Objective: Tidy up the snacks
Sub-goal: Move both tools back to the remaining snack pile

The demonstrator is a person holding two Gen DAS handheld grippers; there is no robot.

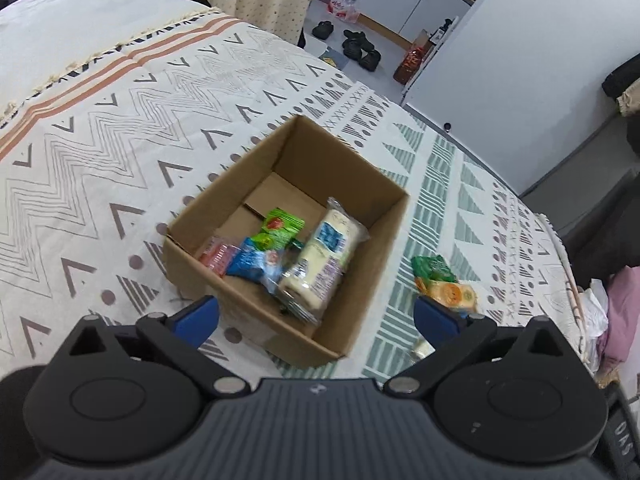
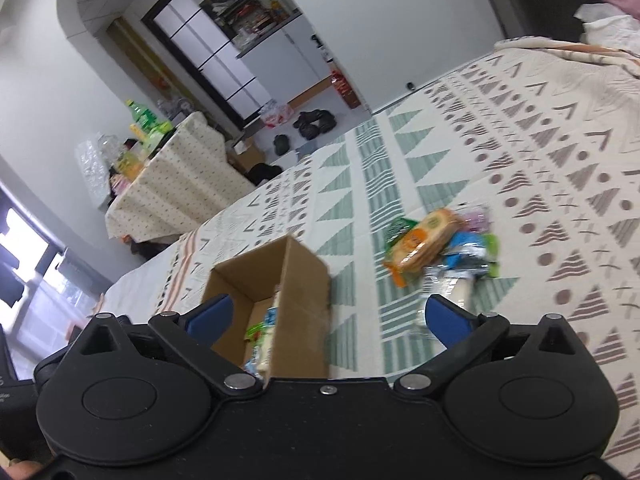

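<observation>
An open cardboard box (image 1: pixel 360 272) sits on the patterned bedspread. Inside lie a long white snack pack (image 1: pixel 324 256), a blue packet (image 1: pixel 252 264), a green packet (image 1: pixel 280 224) and a pink packet (image 1: pixel 216 256). My left gripper (image 1: pixel 316 316) is open and empty just above the box's near edge. An orange cracker pack (image 1: pixel 452 292) and a green packet (image 1: pixel 432 268) lie on the bed right of the box. In the right wrist view the box (image 2: pixel 304 280) is at lower left and a pile of loose snacks (image 2: pixel 436 248) lies to its right. My right gripper (image 2: pixel 328 316) is open and empty.
The bedspread (image 1: pixel 120 152) covers a wide bed. Beyond its far edge are the floor with dark shoes (image 1: pixel 360 46) and a cloth-covered table (image 2: pixel 180 184) with bottles. Pink and white bedding (image 1: pixel 608 308) lies at the right.
</observation>
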